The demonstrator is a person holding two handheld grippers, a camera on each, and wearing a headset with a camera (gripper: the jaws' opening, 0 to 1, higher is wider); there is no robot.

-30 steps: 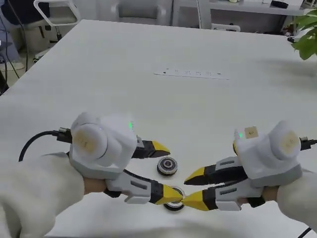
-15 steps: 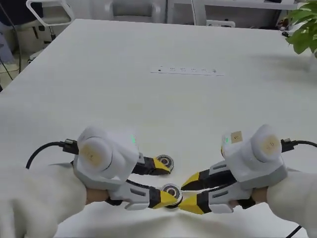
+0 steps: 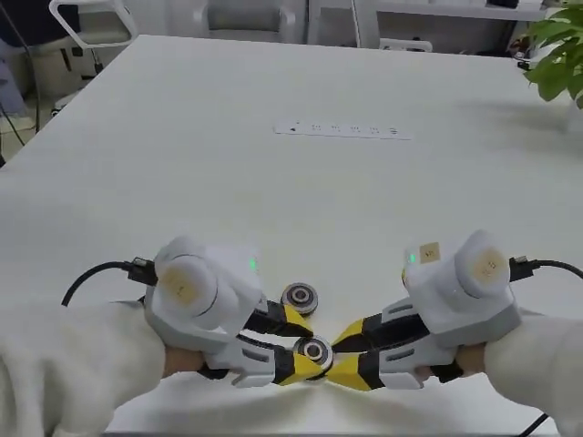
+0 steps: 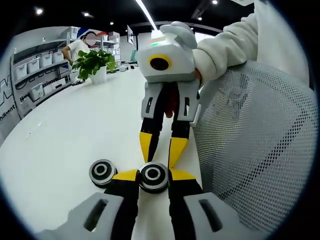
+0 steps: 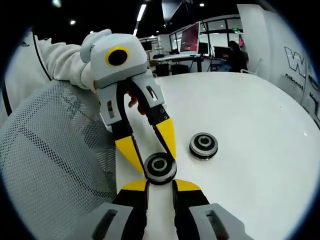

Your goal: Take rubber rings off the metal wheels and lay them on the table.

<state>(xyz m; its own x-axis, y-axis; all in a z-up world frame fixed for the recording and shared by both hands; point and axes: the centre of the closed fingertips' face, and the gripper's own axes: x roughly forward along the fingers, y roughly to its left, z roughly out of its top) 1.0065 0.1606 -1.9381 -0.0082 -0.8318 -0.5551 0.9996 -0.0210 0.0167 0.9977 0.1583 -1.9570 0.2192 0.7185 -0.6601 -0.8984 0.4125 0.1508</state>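
A small metal wheel with a black rubber ring is caught between both grippers at the table's near edge. My left gripper comes in from the left and is shut across the wheel. Opposite it, my right gripper has its jaws drawn close together, and its yellow fingertips press on the rim of the same wheel. A second wheel lies flat on the white table, just beyond the left gripper's tips, untouched. That second wheel also wears its black ring.
The white table stretches far ahead, with a flush power strip near its middle. A potted plant stands at the far right corner. A mesh chair back sits right behind the near edge. Cables trail from both grippers.
The right gripper's jaws, wide apart a second ago, have closed onto the wheel. Both grippers have drawn together around it. The head camera has tilted slightly.
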